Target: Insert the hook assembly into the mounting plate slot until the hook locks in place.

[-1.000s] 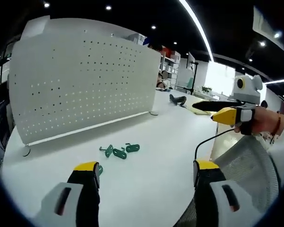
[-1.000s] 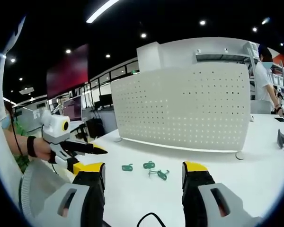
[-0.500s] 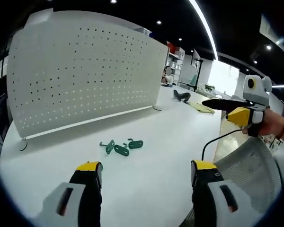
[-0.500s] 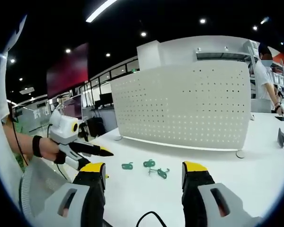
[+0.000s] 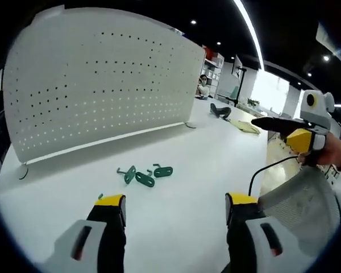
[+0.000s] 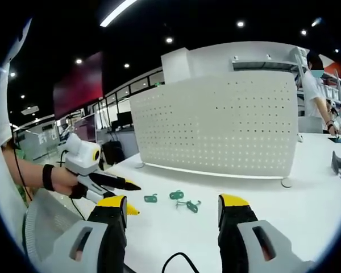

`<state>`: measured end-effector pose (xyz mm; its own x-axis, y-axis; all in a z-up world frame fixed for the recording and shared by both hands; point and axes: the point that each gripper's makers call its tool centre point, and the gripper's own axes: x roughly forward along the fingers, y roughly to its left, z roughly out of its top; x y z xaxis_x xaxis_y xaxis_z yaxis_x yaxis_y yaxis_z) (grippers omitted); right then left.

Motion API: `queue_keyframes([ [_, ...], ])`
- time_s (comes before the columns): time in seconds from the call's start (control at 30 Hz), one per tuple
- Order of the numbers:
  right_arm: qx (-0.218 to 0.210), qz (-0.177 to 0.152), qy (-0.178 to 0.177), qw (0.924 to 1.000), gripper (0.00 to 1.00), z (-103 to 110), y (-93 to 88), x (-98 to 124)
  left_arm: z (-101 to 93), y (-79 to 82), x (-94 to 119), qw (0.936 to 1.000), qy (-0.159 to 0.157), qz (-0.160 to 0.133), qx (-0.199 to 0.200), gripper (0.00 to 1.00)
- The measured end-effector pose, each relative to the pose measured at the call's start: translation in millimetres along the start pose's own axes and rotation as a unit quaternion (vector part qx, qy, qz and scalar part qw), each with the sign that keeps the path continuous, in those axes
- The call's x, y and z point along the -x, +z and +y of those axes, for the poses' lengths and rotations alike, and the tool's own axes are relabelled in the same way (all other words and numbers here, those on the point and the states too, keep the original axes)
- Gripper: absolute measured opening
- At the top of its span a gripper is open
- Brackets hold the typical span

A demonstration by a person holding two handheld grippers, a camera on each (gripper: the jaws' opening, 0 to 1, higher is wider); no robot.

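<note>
Three green hook assemblies point(image 5: 142, 174) lie together on the white table point(image 5: 176, 193), a short way in front of the white perforated mounting plate point(image 5: 102, 79) that stands upright. In the right gripper view the same hooks point(image 6: 176, 199) lie before the plate point(image 6: 221, 128). My left gripper point(image 5: 170, 207) is open and holds nothing, with the hooks ahead of its left jaw. My right gripper point(image 6: 173, 207) is open and holds nothing too. The left gripper point(image 6: 122, 197) also enters the right gripper view from the left, held by a hand. The right gripper point(image 5: 284, 129) appears at the right of the left gripper view.
A black tool point(image 5: 219, 111) and a yellowish item point(image 5: 247, 126) lie far back on the table. A person point(image 6: 317, 94) stands at the right beyond the plate. A mesh chair back point(image 5: 298, 196) is near the table's right edge. A cable point(image 5: 261, 170) hangs there.
The left gripper has moved forward over the table toward the hooks. In the right gripper view it has come further in from the left. The hooks and plate have stayed put.
</note>
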<state>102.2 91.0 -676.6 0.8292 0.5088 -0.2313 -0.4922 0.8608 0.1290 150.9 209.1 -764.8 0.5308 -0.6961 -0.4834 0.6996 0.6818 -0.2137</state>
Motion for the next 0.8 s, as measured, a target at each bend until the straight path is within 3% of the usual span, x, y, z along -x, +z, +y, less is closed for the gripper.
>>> queue_keyframes([
  [0.8,-0.009,0.01,-0.003,0.9999,0.65,-6,-6.3,-3,5.3,-11.5,-28,0.9992,0.003,0.038,0.009,0.67],
])
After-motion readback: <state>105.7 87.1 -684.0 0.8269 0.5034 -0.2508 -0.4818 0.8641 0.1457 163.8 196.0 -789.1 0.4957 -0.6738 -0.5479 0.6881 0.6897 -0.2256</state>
